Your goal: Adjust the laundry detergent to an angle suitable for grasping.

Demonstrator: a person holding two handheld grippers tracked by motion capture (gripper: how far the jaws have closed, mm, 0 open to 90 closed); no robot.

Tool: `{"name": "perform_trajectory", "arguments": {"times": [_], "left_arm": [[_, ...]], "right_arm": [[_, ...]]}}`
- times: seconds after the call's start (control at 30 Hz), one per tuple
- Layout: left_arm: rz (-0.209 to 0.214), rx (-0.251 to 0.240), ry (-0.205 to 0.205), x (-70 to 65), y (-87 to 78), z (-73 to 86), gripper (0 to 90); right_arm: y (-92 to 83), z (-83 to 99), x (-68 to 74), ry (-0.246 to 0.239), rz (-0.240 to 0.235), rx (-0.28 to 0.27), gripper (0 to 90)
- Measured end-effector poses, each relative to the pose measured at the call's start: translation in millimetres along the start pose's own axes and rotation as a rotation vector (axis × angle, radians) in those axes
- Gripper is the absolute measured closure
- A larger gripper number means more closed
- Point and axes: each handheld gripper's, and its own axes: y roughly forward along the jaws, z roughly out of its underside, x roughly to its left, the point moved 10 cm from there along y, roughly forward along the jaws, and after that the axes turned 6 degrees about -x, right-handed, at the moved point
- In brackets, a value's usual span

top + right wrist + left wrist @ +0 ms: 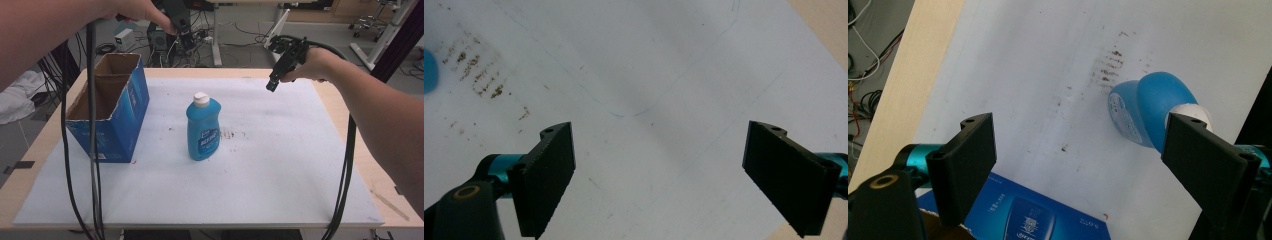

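Note:
A blue dish-soap bottle (203, 127) with a white cap stands upright near the middle of the white mat (280, 165). An open blue cardboard box (112, 112) stands to its left. My left gripper (181, 25) is held high above the table's far edge, beyond the box and bottle. In the left gripper view its jaws (1080, 132) are open and empty, looking down on the bottle (1143, 112) and a corner of the box (1033, 220). My right gripper (274, 82) hovers over the mat's far right part, and in its own view stands open (659, 132) with nothing between the jaws.
Brown smudges (232, 134) mark the mat right of the bottle. Black cables hang from both grippers, one (92, 150) in front of the box, one (345, 175) along the right side. The wooden table (352, 120) borders the mat. Desks, chairs and wires lie beyond.

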Motion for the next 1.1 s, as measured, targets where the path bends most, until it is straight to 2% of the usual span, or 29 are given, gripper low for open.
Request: {"name": "perform_trajectory", "arguments": {"times": [0.1, 0.67, 0.73, 1.1], "left_arm": [[0.0, 0.0, 0.009, 0.1, -0.4, -0.4, 14.5], [0.002, -0.011, -0.001, 0.1, -3.5, -1.3, 14.5], [0.002, -0.013, -0.002, -1.0, -3.3, -2.1, 14.5], [-0.001, -0.012, 0.001, -3.3, -4.4, -2.4, 14.5]], "right_arm": [[0.2, 0.7, -0.7, -0.004, -0.003, 0.001, 12.8], [1.9, -0.3, -3.0, -0.008, -0.012, -0.007, 12.8], [1.3, 0.0, -3.0, 0.007, -0.007, -0.006, 12.8], [0.2, 0.2, -3.9, -0.005, -0.004, -0.01, 12.8]]}}
